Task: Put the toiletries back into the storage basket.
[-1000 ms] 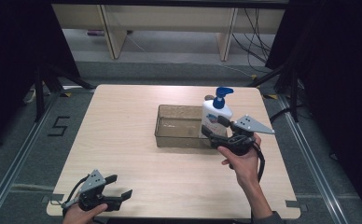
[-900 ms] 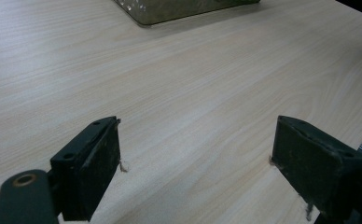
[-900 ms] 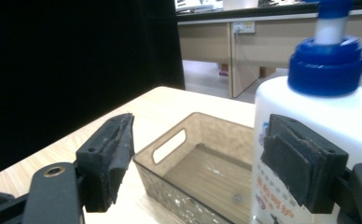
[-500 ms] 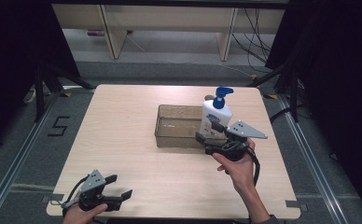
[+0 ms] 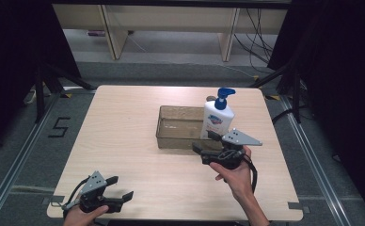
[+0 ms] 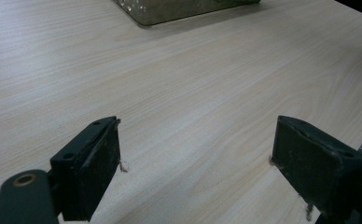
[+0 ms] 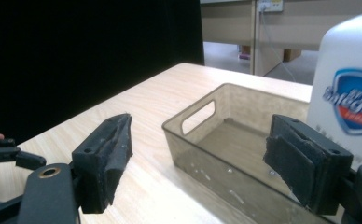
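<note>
A white pump bottle (image 5: 217, 121) with a blue pump and a blue-and-red label stands at the right end of a clear brownish tray (image 5: 178, 139); I cannot tell whether it stands inside the tray or just beside it. My right gripper (image 5: 205, 142) is open at the tray's near right corner, close to the bottle's base and holding nothing. In the right gripper view its jaws (image 7: 202, 158) frame the tray (image 7: 202, 119), with the bottle (image 7: 347, 93) at the right. My left gripper (image 5: 122, 187) rests open and holding nothing at the table's near left corner, its jaws (image 6: 195, 158) over bare wood.
The light wooden table (image 5: 124, 127) is bare to the left of the tray. Its near edge runs just beside my left gripper. Wooden shelving (image 5: 171, 23) stands beyond the far edge, with dark curtains on both sides and metal floor rails along the table.
My right gripper has drawn back from the bottle, a little to the left and toward the person. The bottle stands where it was. The left gripper has not moved.
</note>
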A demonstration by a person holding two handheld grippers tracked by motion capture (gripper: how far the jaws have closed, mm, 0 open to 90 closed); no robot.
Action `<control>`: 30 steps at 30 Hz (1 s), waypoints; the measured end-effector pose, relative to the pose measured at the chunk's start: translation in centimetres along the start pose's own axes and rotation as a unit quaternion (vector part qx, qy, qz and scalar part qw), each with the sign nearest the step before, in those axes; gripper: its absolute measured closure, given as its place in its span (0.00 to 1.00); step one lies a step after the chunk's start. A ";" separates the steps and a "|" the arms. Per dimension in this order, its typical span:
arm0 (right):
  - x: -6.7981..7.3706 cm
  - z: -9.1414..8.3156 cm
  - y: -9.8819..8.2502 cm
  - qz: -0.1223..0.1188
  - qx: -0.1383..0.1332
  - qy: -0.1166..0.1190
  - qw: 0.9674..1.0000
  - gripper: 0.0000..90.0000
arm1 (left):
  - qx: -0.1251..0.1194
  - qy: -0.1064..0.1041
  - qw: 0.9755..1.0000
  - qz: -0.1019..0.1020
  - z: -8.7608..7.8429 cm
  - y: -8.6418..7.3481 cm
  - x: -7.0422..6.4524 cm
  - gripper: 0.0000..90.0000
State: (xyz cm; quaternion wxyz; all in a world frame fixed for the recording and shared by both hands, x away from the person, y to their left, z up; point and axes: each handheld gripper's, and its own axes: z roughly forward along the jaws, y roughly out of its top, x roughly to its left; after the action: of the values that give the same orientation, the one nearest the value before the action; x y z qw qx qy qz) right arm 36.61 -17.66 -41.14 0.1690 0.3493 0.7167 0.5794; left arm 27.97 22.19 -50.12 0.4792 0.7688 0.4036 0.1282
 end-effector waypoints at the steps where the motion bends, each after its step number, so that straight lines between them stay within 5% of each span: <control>1: 0.1 0.1 -0.1 0.003 0.006 -0.001 1.000 0.25 | 0.000 0.000 1.000 0.000 0.0 0.0 0.0 0.16; 24: 1.1 -0.2 -1.7 0.015 0.001 0.033 0.999 0.19 | -0.006 -0.003 1.000 -0.006 0.1 0.0 0.1 0.16; 30: 1.5 -0.2 -2.3 -0.002 0.008 0.033 0.999 0.18 | -0.004 -0.003 1.000 -0.003 0.0 0.1 0.1 0.16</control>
State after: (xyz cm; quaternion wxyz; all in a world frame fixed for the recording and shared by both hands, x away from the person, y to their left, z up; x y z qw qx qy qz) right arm 34.75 -16.98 -43.02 0.1440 0.3294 0.7272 0.5848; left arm 28.11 22.18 -50.03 0.4837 0.7663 0.4038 0.1258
